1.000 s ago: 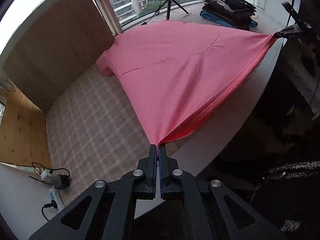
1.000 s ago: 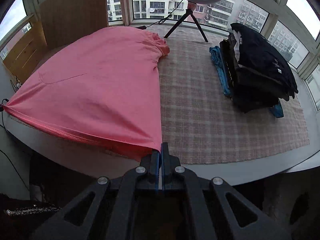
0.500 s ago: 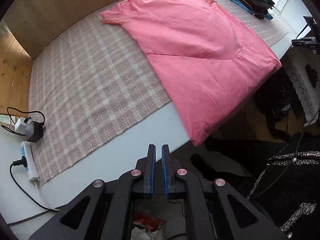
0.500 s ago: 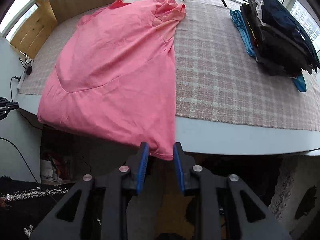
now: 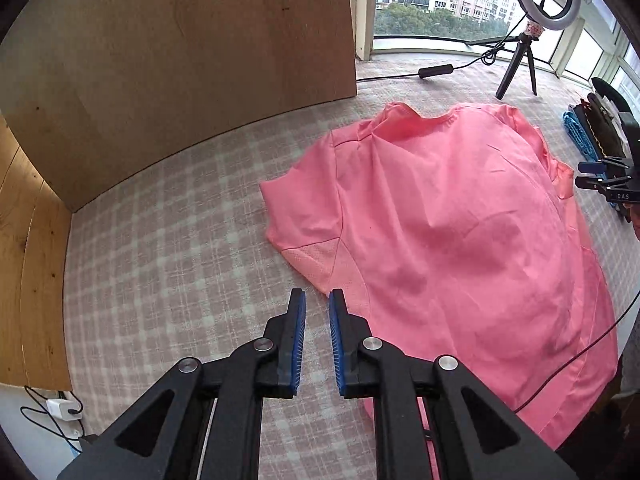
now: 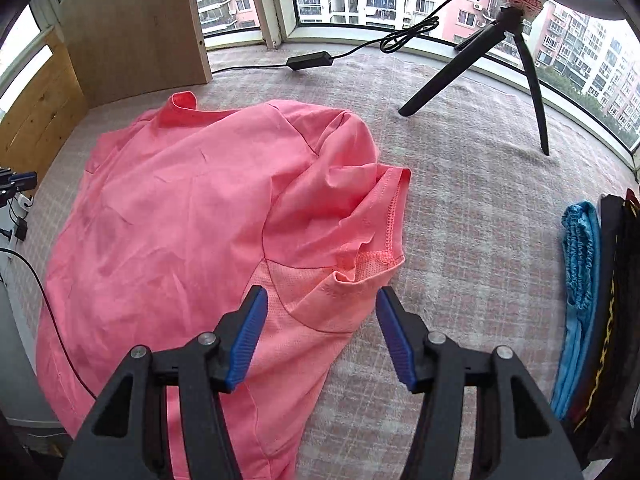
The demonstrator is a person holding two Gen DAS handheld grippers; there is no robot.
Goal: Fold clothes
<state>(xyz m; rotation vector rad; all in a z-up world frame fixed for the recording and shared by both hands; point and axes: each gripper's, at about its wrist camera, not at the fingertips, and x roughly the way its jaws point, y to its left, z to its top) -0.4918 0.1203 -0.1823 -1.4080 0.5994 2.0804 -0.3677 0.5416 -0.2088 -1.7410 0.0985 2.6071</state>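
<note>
Left wrist view: pink T-shirt (image 5: 448,240) spread flat on the checked cloth (image 5: 160,240) covering the desk, its hem hanging over the near edge. Left gripper (image 5: 317,296) – jaws narrowly apart and opening, nothing between them, tips over the cloth just beside the left sleeve's mesh underarm. Plywood board (image 5: 180,60) stands at the far left; ring light tripod (image 5: 520,64) near the far edge.

Right wrist view: right gripper (image 6: 320,296) – jaws wide and opening, straddling the rumpled right sleeve without pressing it. Stack of folded clothes (image 6: 600,300) at the right edge.
</note>
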